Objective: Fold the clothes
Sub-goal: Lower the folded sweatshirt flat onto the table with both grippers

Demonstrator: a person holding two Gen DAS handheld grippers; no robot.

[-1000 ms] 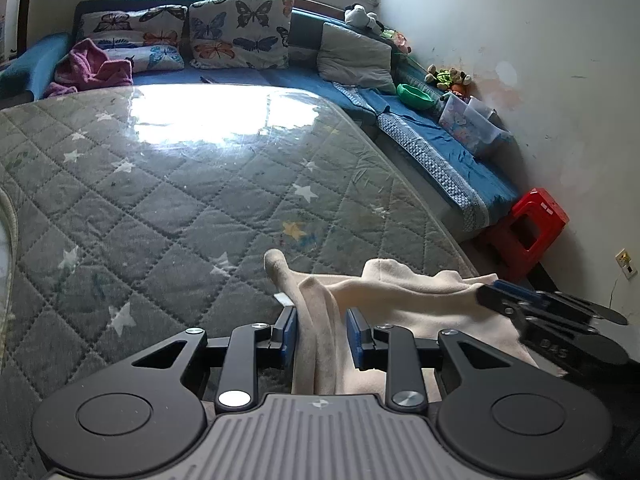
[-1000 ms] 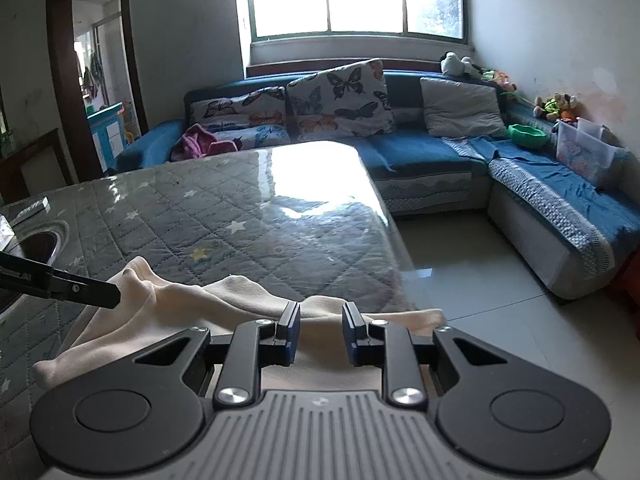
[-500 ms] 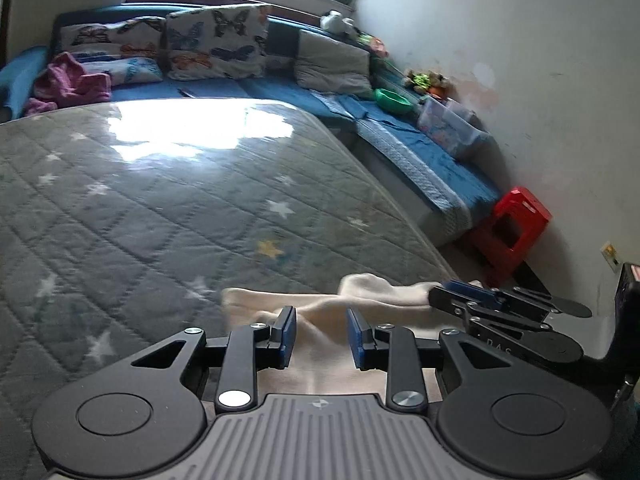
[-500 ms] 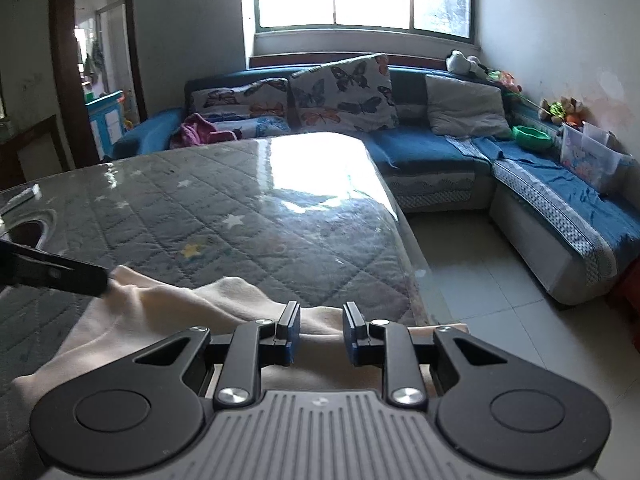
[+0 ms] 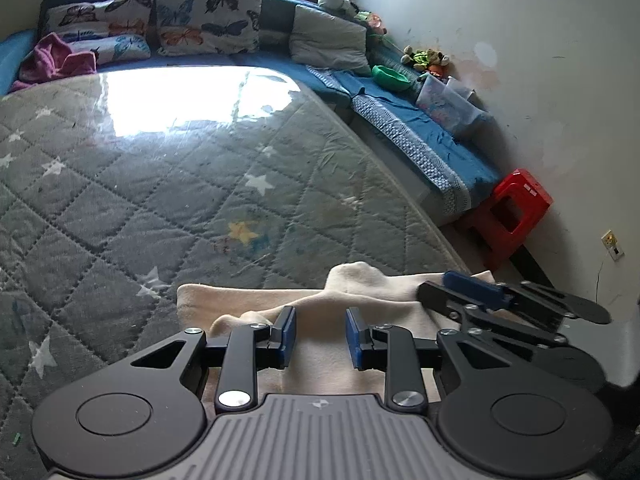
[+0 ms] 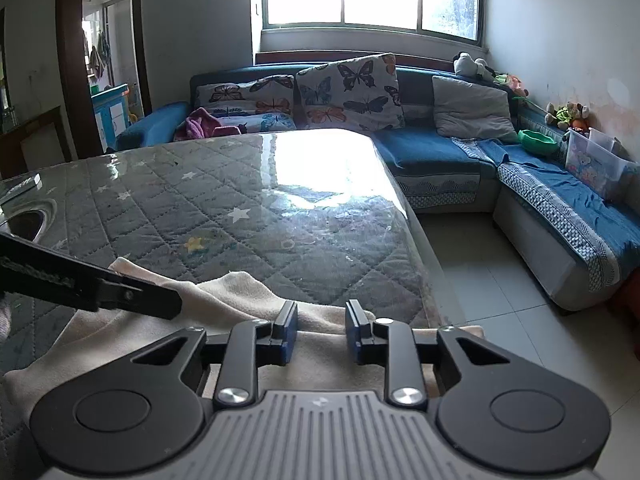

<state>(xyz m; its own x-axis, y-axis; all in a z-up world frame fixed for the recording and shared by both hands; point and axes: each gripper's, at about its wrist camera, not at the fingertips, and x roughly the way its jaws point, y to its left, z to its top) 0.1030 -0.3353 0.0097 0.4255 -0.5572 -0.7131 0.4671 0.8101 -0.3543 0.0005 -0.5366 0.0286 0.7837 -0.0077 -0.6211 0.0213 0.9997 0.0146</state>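
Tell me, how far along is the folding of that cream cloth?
Early, it seems. The cream garment lies rumpled near the quilted table's edge, with at most a loose fold showing. Left gripper and right gripper both sit open over it, gripping nothing. Smoothing and neat folding are left.

Counted ahead of the jaws: one cream cloth point(image 5: 256, 300), two grippers point(image 5: 320, 338) point(image 6: 318, 330), three butterfly cushions point(image 6: 348, 92), one grey cushion point(image 6: 470, 110), one green bowl point(image 6: 536, 142), two clear boxes point(image 6: 596, 164), one red stool point(image 5: 512, 210), one purple garment point(image 6: 200, 124).
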